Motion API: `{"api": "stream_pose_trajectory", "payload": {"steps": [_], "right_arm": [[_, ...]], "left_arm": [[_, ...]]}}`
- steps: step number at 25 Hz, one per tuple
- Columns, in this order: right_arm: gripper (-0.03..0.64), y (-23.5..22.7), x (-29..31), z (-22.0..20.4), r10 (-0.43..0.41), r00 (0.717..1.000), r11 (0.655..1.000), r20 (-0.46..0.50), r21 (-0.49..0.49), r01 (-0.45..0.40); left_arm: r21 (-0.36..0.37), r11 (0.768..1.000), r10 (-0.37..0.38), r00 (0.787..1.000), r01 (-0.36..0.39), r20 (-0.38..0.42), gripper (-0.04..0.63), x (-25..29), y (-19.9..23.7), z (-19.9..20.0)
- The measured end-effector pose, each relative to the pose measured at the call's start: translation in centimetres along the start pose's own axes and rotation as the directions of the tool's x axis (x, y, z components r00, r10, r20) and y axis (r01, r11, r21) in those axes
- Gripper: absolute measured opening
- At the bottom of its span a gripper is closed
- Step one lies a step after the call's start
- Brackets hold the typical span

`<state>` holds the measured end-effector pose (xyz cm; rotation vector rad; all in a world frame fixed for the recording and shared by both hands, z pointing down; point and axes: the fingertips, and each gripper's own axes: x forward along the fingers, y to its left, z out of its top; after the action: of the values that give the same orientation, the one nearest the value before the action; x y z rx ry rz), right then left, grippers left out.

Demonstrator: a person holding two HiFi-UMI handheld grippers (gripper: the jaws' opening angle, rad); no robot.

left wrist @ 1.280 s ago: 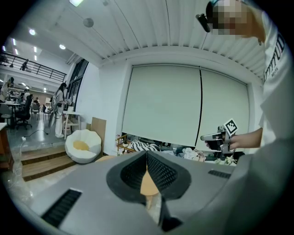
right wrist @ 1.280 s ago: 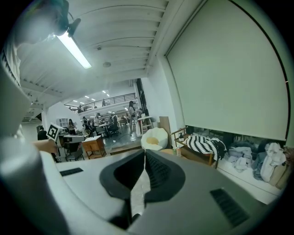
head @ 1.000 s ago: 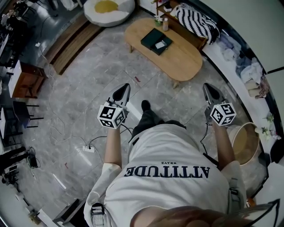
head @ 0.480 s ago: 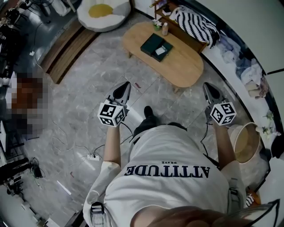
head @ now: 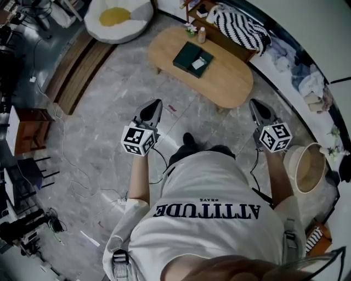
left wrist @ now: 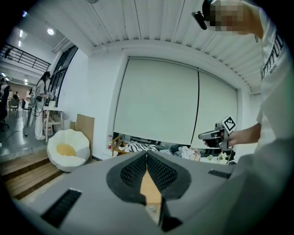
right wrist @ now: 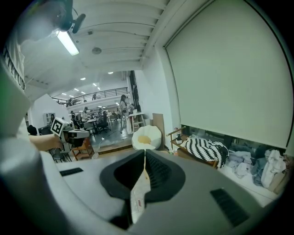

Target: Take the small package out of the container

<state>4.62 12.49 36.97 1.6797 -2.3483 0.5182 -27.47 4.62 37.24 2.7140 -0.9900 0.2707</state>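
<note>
A dark green open container (head: 188, 55) lies on the oval wooden coffee table (head: 219, 82) ahead of me, with a small white package (head: 198, 63) inside it near its right end. Both grippers hang in the air over the floor, well short of the table. My left gripper (head: 156, 104) points at the table with its jaws shut and nothing between them; its tips (left wrist: 147, 154) meet in the left gripper view. My right gripper (head: 254, 103) is likewise shut and empty, its tips (right wrist: 145, 155) together.
A white round floor cushion with a yellow centre (head: 118, 15) lies far left. A striped cushion (head: 240, 27) rests on a bench behind the table. A small bottle (head: 201, 35) stands at the table's far edge. A woven basket (head: 307, 167) is at the right; cables and a power strip (head: 122, 202) lie at the left.
The person has stepped forward, so the floor and the cables slid back under me. Both grippers kept their pose and stayed shut.
</note>
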Motion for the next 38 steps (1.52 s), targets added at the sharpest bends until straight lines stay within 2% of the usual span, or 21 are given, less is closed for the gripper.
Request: {"api": "stream_pose_trajectory", "payload": {"steps": [10, 23, 29, 38], "right_arm": [[0.021, 1.9, 3.1, 0.0, -0.026, 1.0, 1.0, -0.012, 0.001, 0.026], [0.021, 2.1, 4.7, 0.0, -0.023, 0.999, 1.0, -0.024, 0.01, 0.023], [0.021, 0.4, 6.7, 0.8, -0.004, 1.0, 1.0, -0.019, 0.011, 0.004], [0.021, -4.0, 12.6, 3.1, 0.052, 0.998, 0.999, -0.027, 0.018, -0.052]], "left_arm": [[0.0, 0.999, -0.042, 0.999, 0.042, -0.008, 0.023, 0.8, 3.9, -0.3], [-0.01, 0.999, -0.043, 0.999, 0.043, -0.023, 0.023, 1.3, 5.2, -0.7], [-0.014, 1.0, -0.013, 0.999, 0.013, -0.034, 0.023, 2.7, 6.4, -0.6], [0.008, 1.0, 0.028, 0.998, -0.027, -0.065, 0.023, 8.2, 8.5, 0.9]]}}
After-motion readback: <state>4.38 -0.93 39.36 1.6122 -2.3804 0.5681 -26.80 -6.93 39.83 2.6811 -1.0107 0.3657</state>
